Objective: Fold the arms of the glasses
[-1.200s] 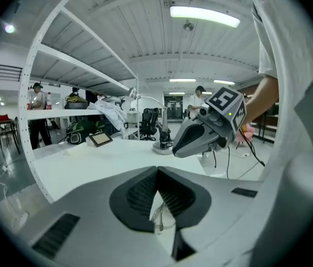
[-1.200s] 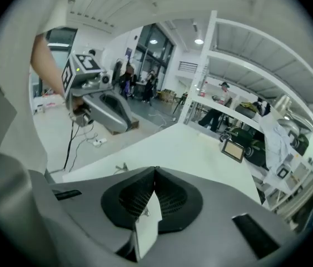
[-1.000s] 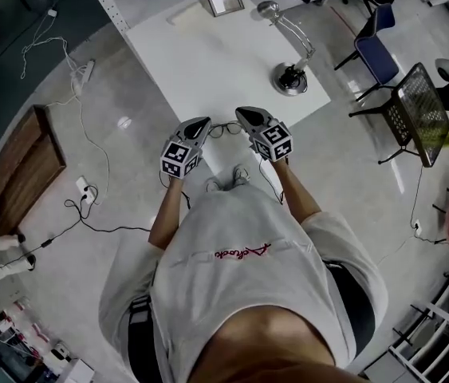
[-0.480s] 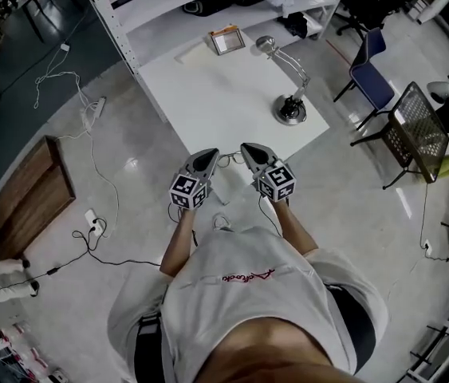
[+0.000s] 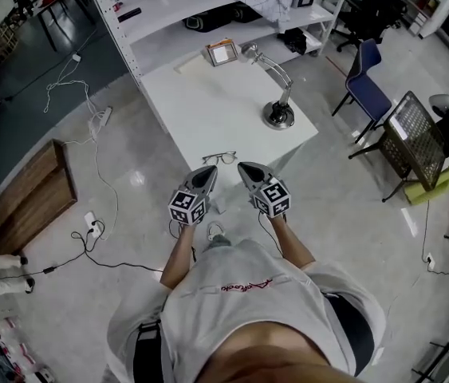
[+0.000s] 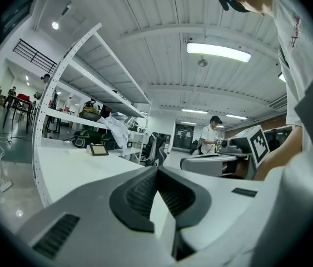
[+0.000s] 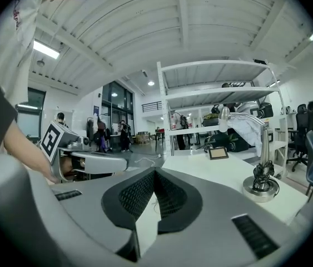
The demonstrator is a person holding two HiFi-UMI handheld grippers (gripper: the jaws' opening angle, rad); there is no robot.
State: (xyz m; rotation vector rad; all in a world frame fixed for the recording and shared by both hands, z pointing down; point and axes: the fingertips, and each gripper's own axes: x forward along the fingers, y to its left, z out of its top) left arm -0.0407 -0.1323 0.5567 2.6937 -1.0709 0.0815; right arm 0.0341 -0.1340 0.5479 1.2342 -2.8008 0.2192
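The glasses [image 5: 218, 159], thin and dark-framed, lie on the white table [image 5: 208, 102] close to its near edge. They are too small to tell how their arms stand. My left gripper [image 5: 210, 171] and right gripper [image 5: 242, 167] hover side by side just short of that edge. Their tips point at the glasses without touching them. In the left gripper view my left gripper [image 6: 156, 169] has its pads together and nothing between them. In the right gripper view my right gripper [image 7: 155, 171] is likewise shut and empty.
A chrome desk lamp [image 5: 276, 110] stands at the table's right edge and a small framed picture [image 5: 222, 53] at its far end. White shelving [image 5: 208, 6] rises behind. A blue chair [image 5: 365, 82] and a mesh chair [image 5: 415, 134] stand right; a wooden board [image 5: 29, 190] and cables lie left.
Both grippers have drawn back toward the person, away from the glasses they flanked before. The glasses stay on the table near its edge, now ahead of the tips.
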